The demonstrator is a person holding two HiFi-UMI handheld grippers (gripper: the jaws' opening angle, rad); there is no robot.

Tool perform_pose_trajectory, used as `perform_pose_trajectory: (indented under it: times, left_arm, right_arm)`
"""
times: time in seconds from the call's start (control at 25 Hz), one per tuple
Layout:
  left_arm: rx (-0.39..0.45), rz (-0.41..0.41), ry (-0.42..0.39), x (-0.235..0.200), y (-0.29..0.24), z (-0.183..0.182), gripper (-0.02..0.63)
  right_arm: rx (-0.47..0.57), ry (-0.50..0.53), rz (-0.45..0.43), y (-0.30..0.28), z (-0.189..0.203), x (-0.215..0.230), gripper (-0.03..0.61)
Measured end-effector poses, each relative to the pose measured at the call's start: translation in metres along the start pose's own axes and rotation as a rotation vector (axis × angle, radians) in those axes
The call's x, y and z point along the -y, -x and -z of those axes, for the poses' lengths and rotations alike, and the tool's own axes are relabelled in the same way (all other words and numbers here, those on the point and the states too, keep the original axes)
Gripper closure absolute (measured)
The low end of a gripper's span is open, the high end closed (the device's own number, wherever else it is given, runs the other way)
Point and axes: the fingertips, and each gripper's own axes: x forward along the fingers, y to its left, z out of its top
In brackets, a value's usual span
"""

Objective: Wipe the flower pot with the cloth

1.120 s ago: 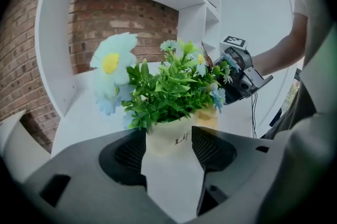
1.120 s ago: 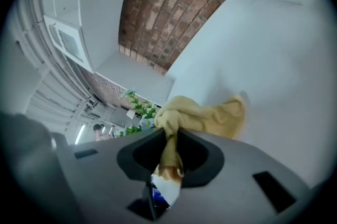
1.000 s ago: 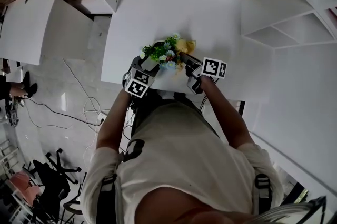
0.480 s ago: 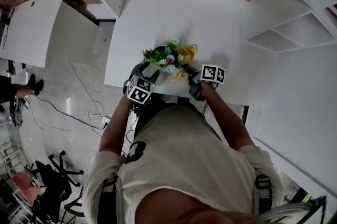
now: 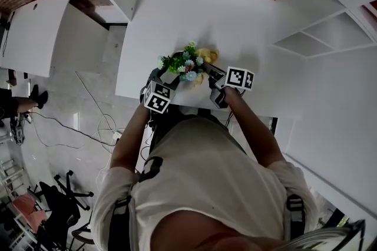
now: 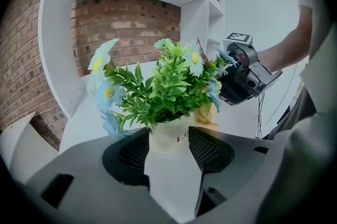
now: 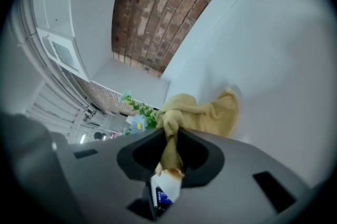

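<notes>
Clamping flower pot (image 6: 171,140) with left gripper (image 6: 169,132): pads flush against both pot sides, no gap visible. Just widened those jaws a bit, with pot between them. Sitting upright on white table (image 5: 177,14), near the front edge, close to the person's torso (pot wall hidden under foliage in head view). Topped with green artificial leaves and blue, white and yellow flowers (image 6: 168,83).

Pinching yellow cloth (image 7: 202,112) in right gripper (image 7: 171,136), jaws almost together on a thin fold, white label (image 7: 167,181) at the near end. Leaving rest of cloth bunched past the jaw tips, just beside the flowers on the pot's right. Can't tell whether cloth touches pot wall. Backed by brick wall (image 7: 158,12) and white shelving.
</notes>
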Motion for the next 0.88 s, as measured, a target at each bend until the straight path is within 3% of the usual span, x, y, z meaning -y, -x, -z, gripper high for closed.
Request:
perform_pose_trajectory:
  times: [0.28,0.56,0.88]
  left_arm:
    - [-0.004,0.008,-0.01,0.024,0.005,0.007,0.367]
    - [-0.01,0.028,-0.04,0.034,0.006,0.007,0.367]
    - [-0.016,0.038,-0.113,0.007,0.005,0.001,0.368]
  right_arm:
    - [0.048,-0.128,0.067,0.004,0.035,0.029,0.506]
    - [-0.041,-0.153,0.093,-0.001,0.076,0.031,0.506]
    - [0.05,-0.152,0.071,0.013,0.038,0.025,0.506]
